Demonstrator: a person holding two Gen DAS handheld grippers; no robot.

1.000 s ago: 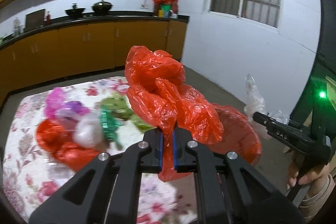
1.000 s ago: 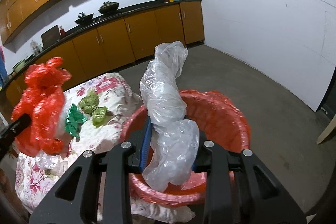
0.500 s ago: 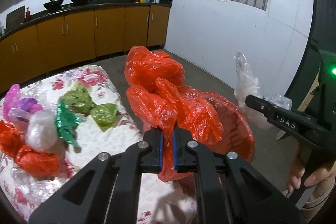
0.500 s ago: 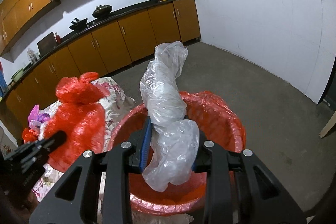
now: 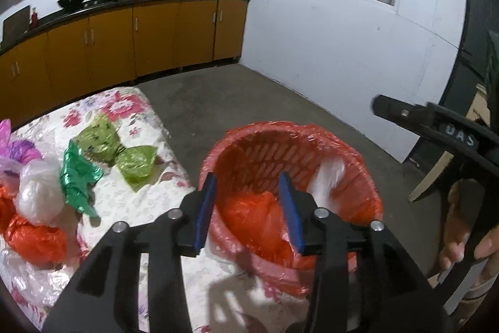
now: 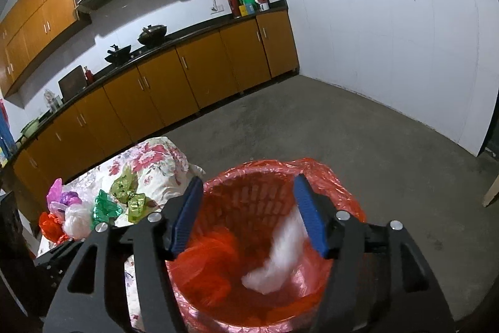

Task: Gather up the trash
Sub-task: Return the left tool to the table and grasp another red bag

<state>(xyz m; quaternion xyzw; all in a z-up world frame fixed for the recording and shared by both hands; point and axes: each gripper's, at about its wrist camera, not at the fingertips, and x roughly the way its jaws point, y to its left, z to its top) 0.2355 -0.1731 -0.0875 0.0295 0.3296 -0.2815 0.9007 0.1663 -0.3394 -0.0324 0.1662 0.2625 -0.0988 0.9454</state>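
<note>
We look down over both grippers at a red basket (image 6: 259,195) lined with a red plastic bag, standing on the floor just beside the table (image 5: 146,195) with its flowered cloth.

The left gripper (image 5: 249,205) has just been opening its jaws; they stand spread with nothing between the blue pads, and the red bag (image 5: 255,217) lies loose inside the basket below them. The right gripper (image 6: 249,214) has likewise just been opening; its jaws are spread wide over the basket, and the clear bag (image 6: 280,258), blurred, is in the basket's right half, free of the pads as far as we can tell.

In the left view the right gripper reaches in from the right edge, held by a hand (image 5: 461,236). White letters on its black finger are printed there; blurred as they are, we read them as "DAS", and we cannot be sure.

More trash waits on the table: two light green bags (image 5: 124,152), a dark green foil wrapper (image 5: 78,177), a white bag (image 5: 40,195), a red bag at the table's near edge (image 5: 34,236) and a purple bag (image 5: 18,149).

Behind, orange cabinets (image 6: 193,77) carry a dark counter with two woks (image 6: 137,42) and some coloured tins (image 6: 249,2) whose labels are too small for us to read.
</note>
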